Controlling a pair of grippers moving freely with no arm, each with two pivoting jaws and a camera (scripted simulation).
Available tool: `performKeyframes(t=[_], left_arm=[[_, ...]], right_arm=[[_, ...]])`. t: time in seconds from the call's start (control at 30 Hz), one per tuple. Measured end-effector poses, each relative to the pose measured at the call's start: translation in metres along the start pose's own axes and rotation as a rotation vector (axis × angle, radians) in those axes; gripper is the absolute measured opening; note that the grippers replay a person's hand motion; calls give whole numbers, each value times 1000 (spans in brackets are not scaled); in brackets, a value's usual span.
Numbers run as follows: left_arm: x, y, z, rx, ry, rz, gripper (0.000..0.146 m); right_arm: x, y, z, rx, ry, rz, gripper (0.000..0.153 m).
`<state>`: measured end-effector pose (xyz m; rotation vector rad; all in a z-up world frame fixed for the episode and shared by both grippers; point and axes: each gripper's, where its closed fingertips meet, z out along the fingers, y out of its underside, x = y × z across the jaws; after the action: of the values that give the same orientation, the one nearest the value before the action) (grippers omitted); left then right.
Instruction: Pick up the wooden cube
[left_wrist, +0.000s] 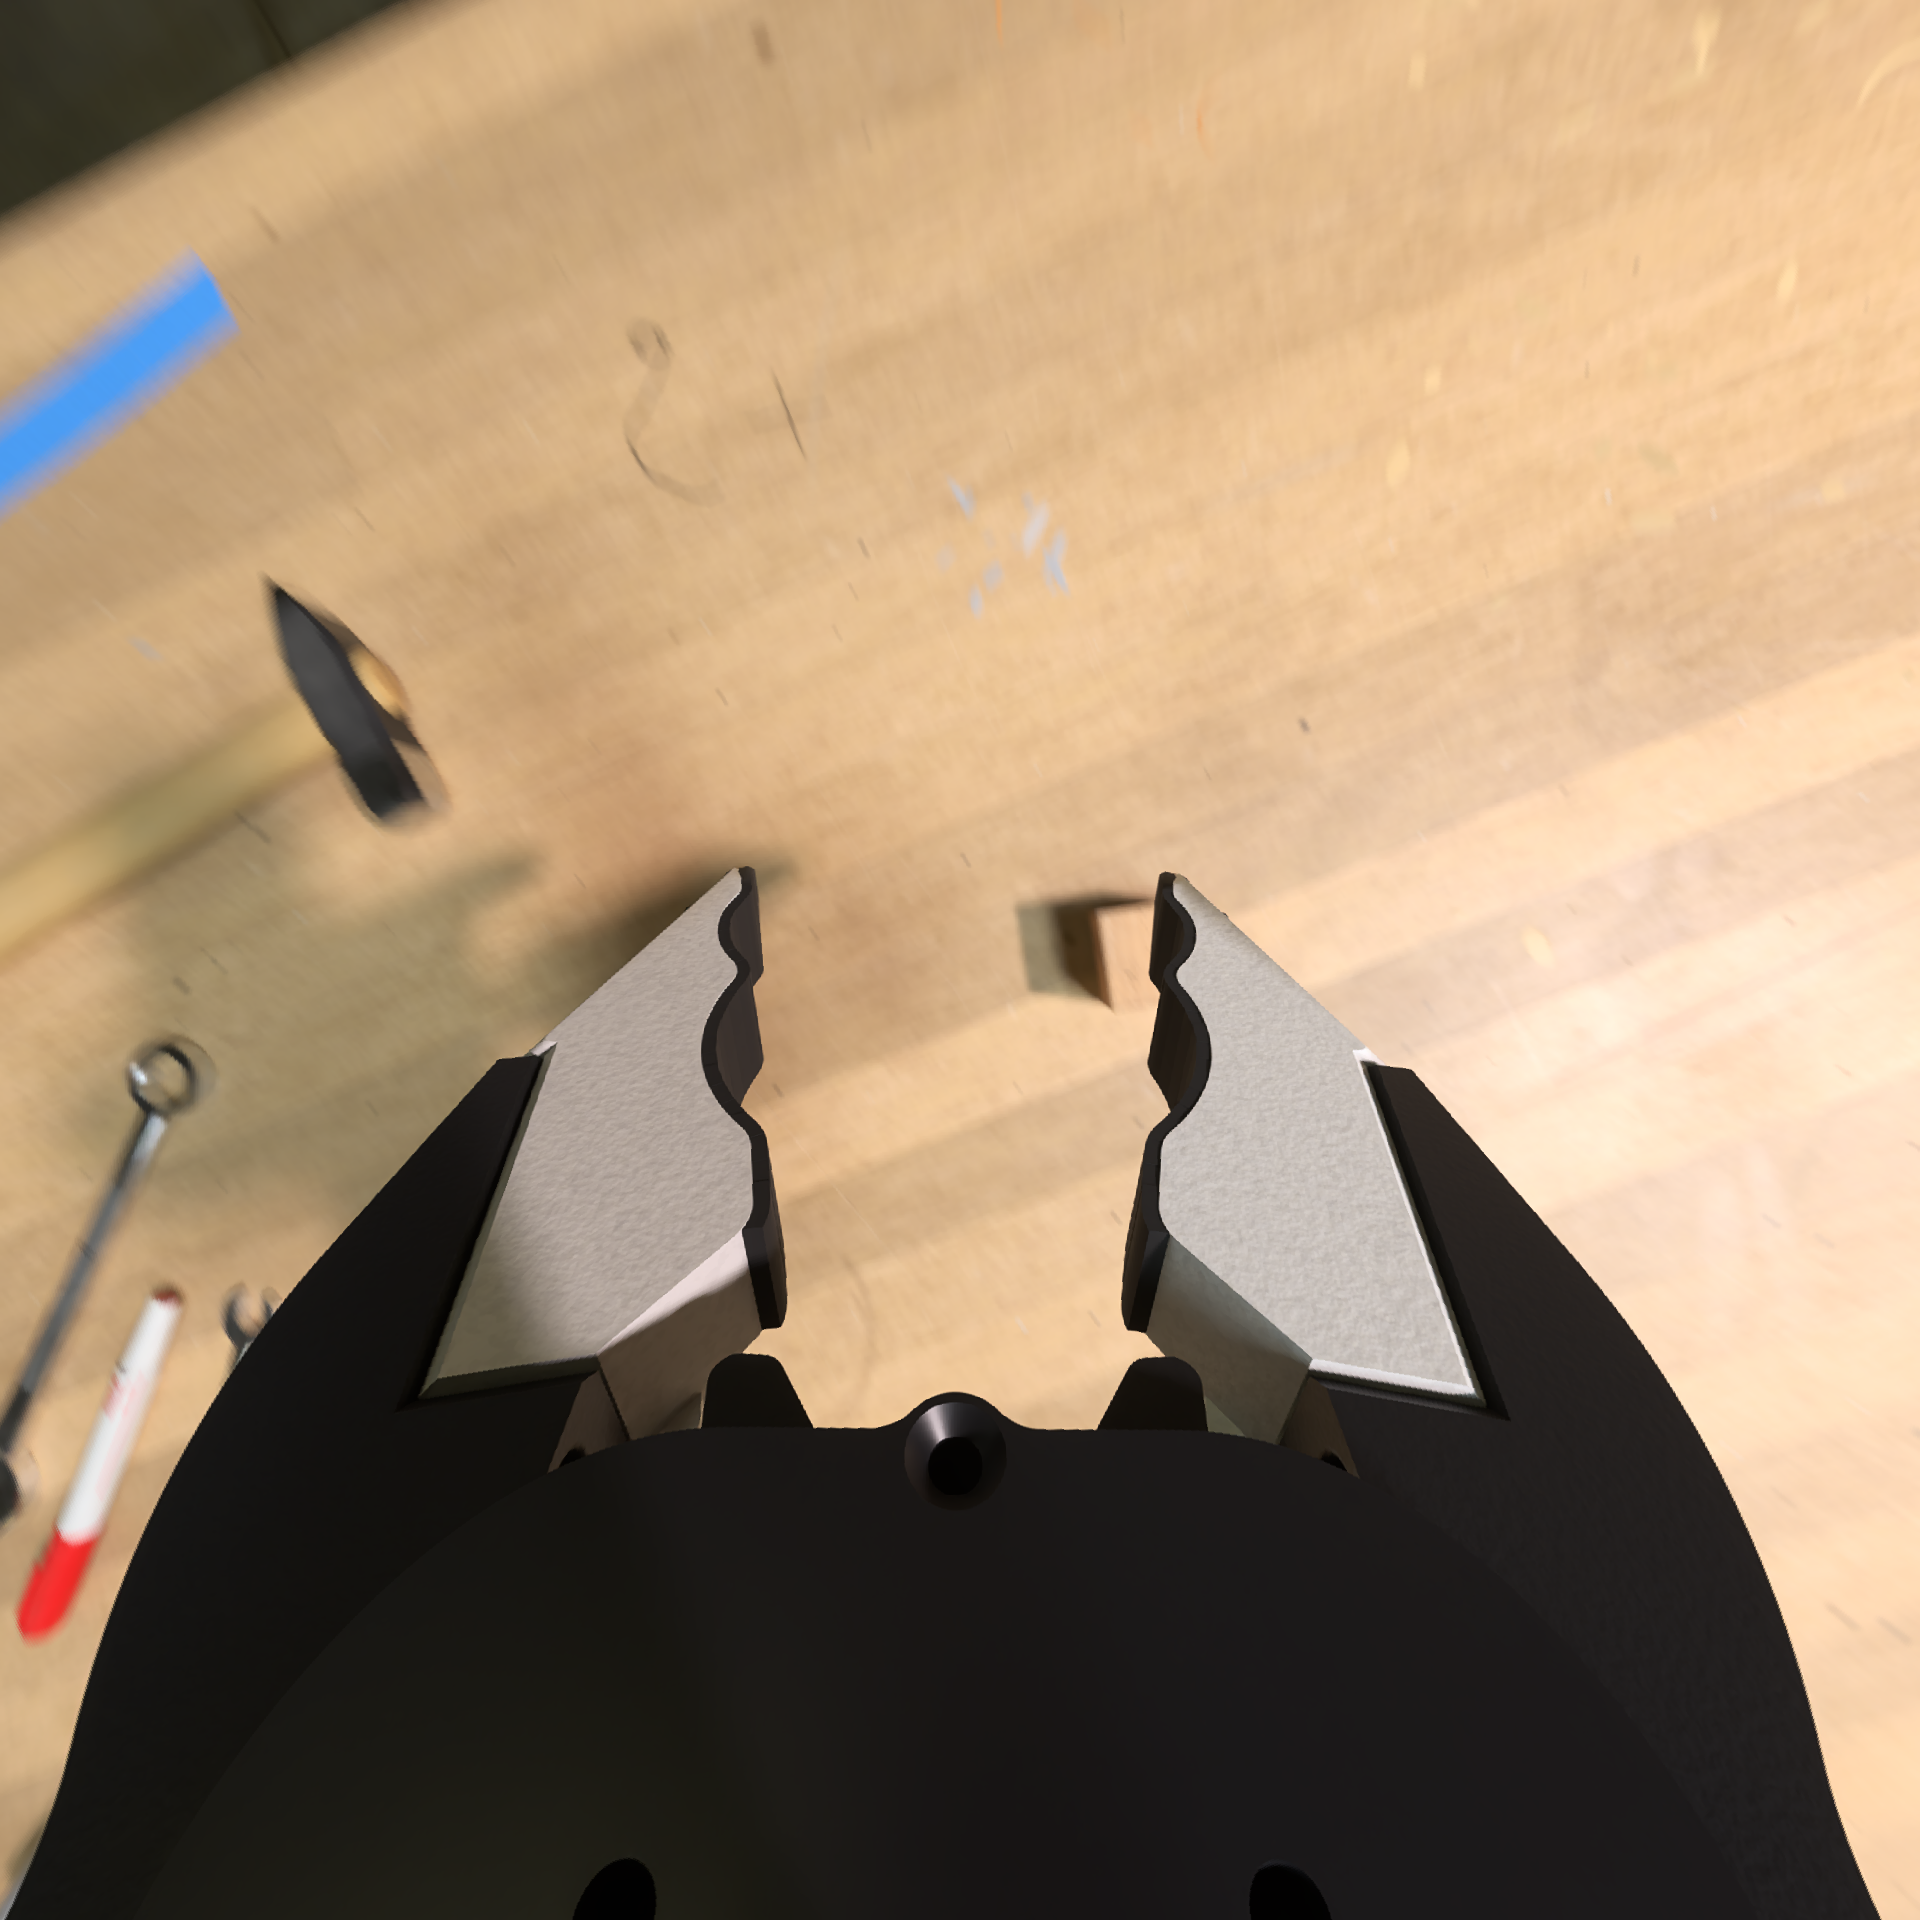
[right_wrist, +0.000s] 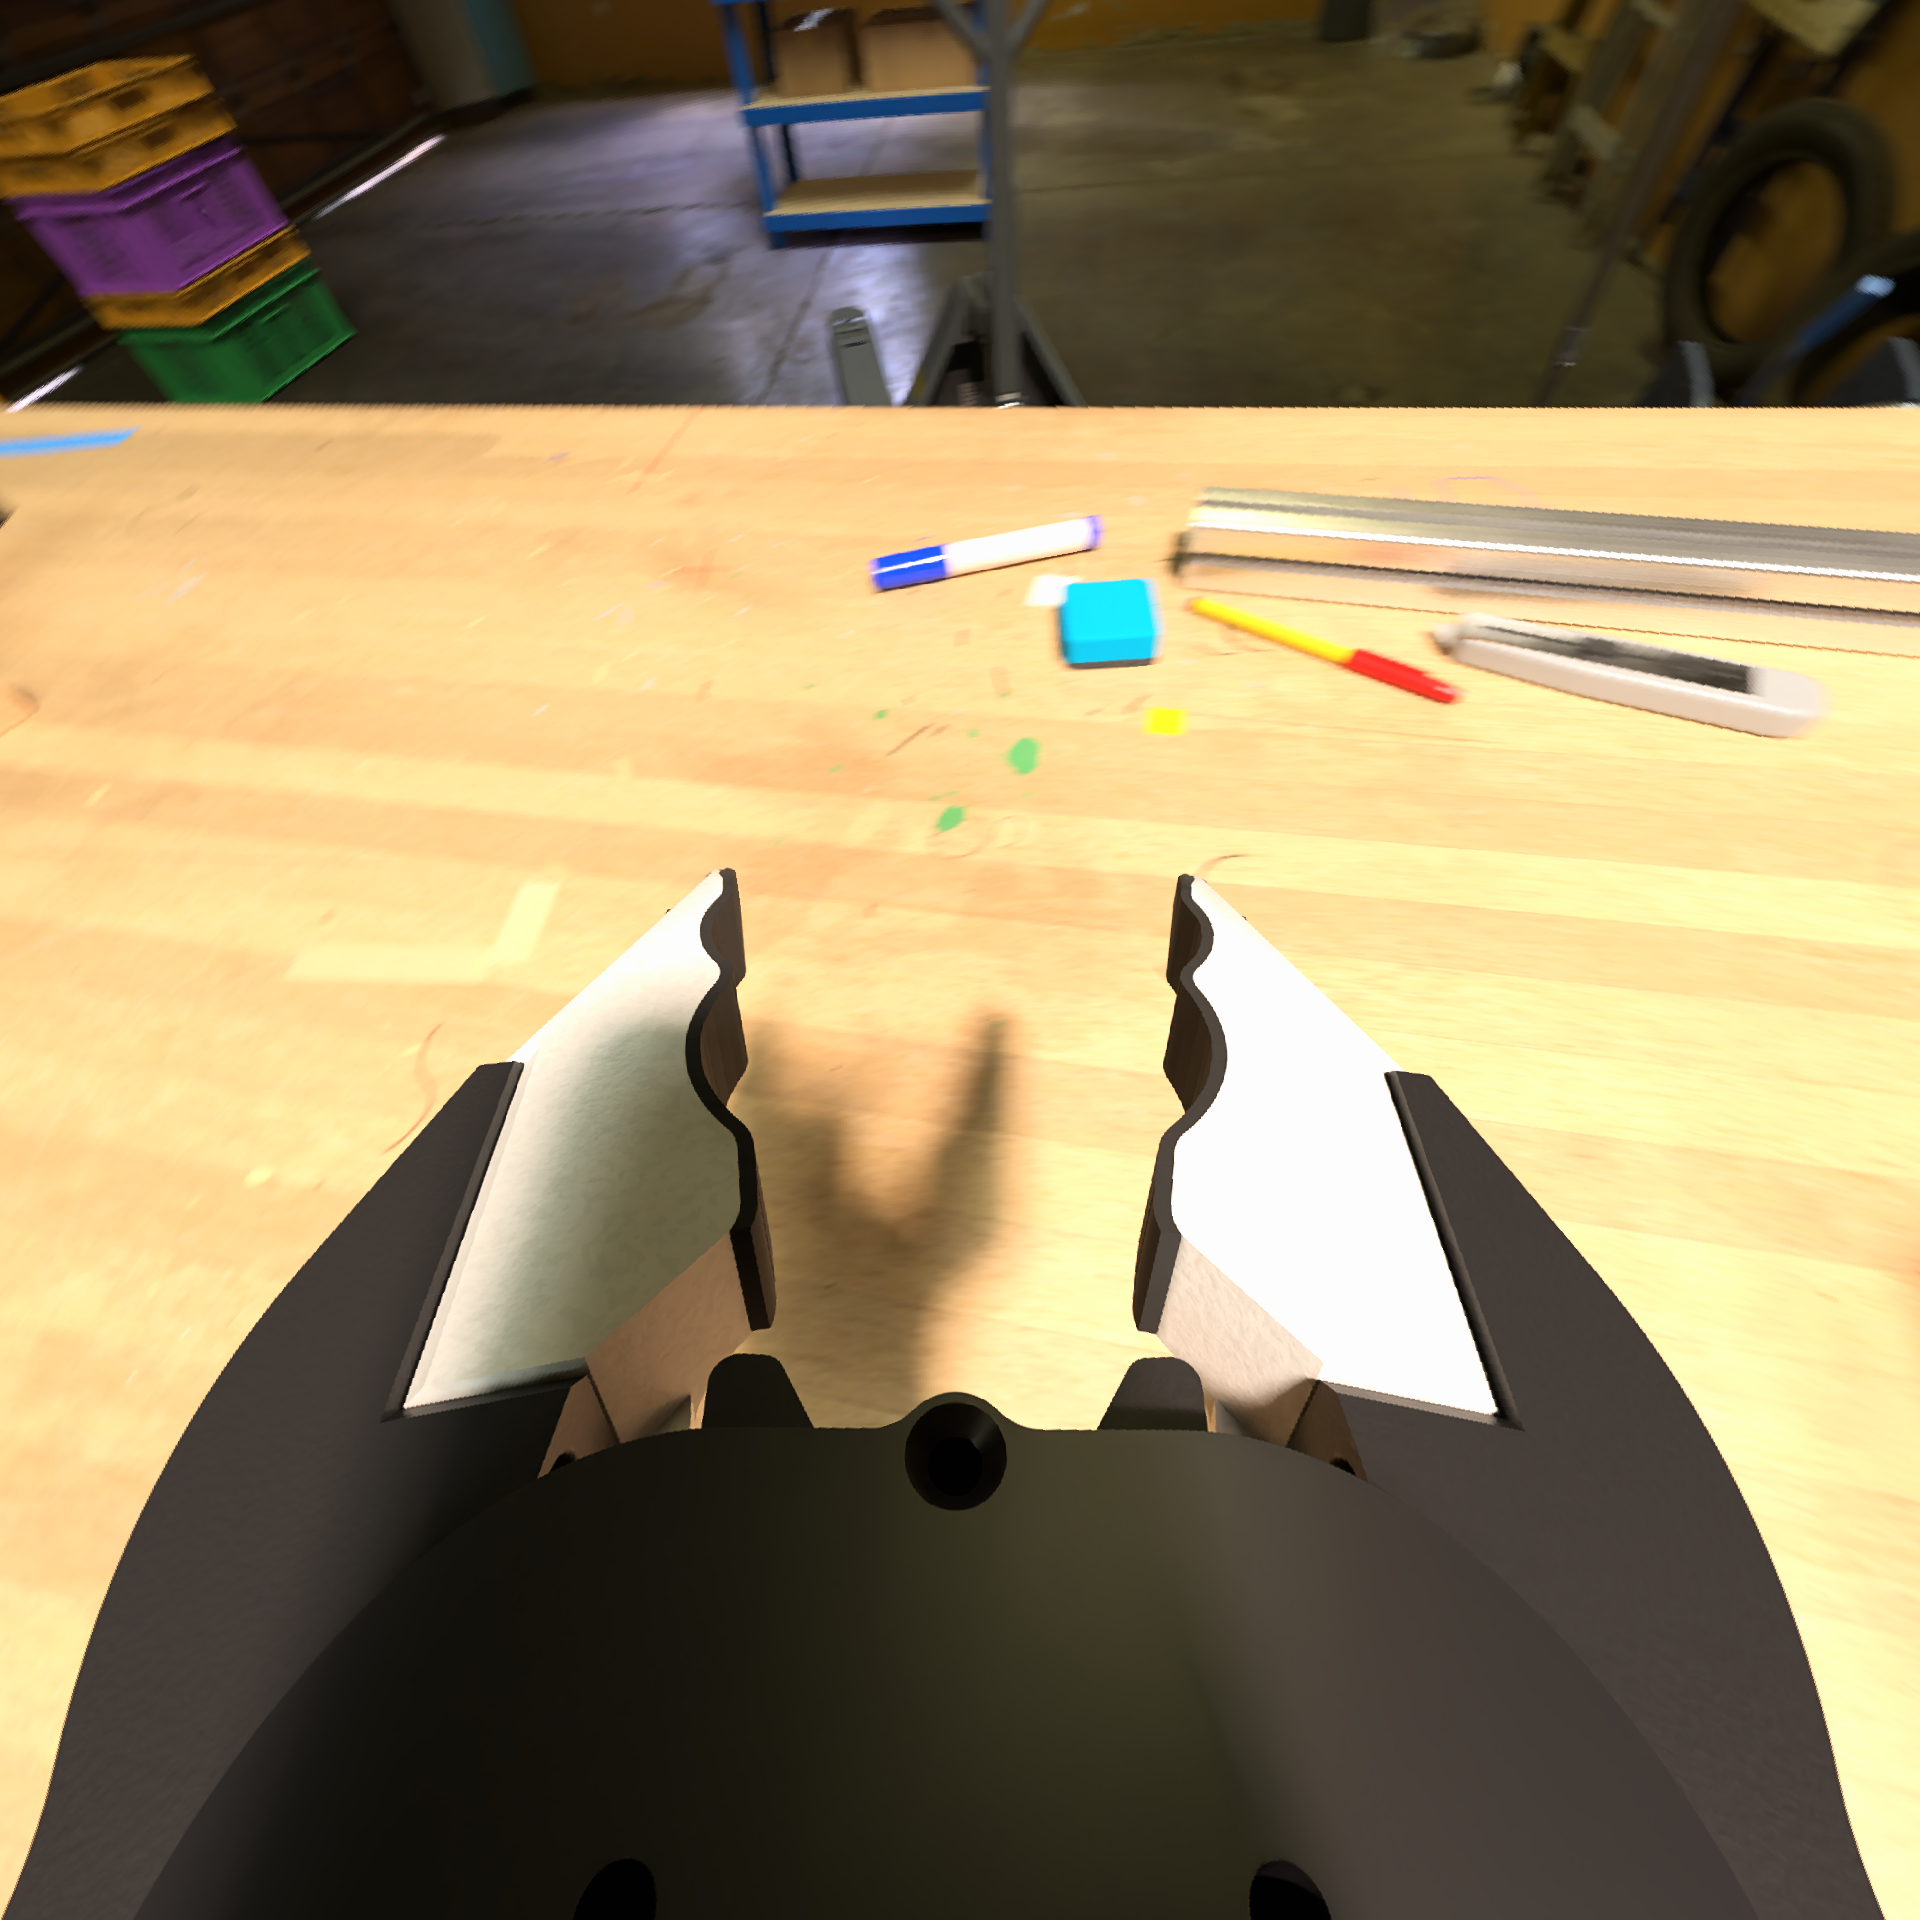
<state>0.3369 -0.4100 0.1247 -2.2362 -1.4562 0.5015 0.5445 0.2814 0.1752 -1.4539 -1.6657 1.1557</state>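
In the left wrist view, the left tongs (left_wrist: 956, 883) fill the bottom of the frame, spread wide and holding nothing, looking steeply down at a pale wooden counter (left_wrist: 1351, 520). Just past the tips, a little right of the frame's centre, sits the wooden cube (left_wrist: 1091, 951), small and brown, resting on the counter; its right part is hidden behind the right-hand finger, so it lies off-centre in the gap rather than midway. A cube has no long axis; it appears turned slightly, one vertical edge facing the camera. Judging from this, the left tongs would need to shift right and go down before closing. At the lower left edge lie a red-capped marker (left_wrist: 99, 1475) and a spanner (left_wrist: 94, 1216); higher on the left are a hammer (left_wrist: 343, 707), then a blue strip (left_wrist: 109, 379) at the upper left. In the right wrist view, the right tongs (right_wrist: 954, 881) are likewise spread and empty above bare counter, with no cube visible, so the left tongs seem nearer. Farther up the frame lie a cyan block (right_wrist: 1109, 621), a blue-capped marker (right_wrist: 982, 551) and a metal rail (right_wrist: 1558, 545).
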Motion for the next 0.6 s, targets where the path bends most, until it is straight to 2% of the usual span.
performKeyframes(t=[0.17,0.27,0.4,0.6], left_arm=[[35,40,-4,-323,69,-76,80],[60,53,-3,-412,185,-158,80],[82,54,5,-443,322,-323,79],[78,56,34,-499,243,-463,75]], right_arm=[[-86,39,15,-38,-117,-150,84],[-124,56,20,-38,-177,-210,83],[-151,74,22,-49,-208,-274,82],[-164,93,19,-73,-233,-322,81]])
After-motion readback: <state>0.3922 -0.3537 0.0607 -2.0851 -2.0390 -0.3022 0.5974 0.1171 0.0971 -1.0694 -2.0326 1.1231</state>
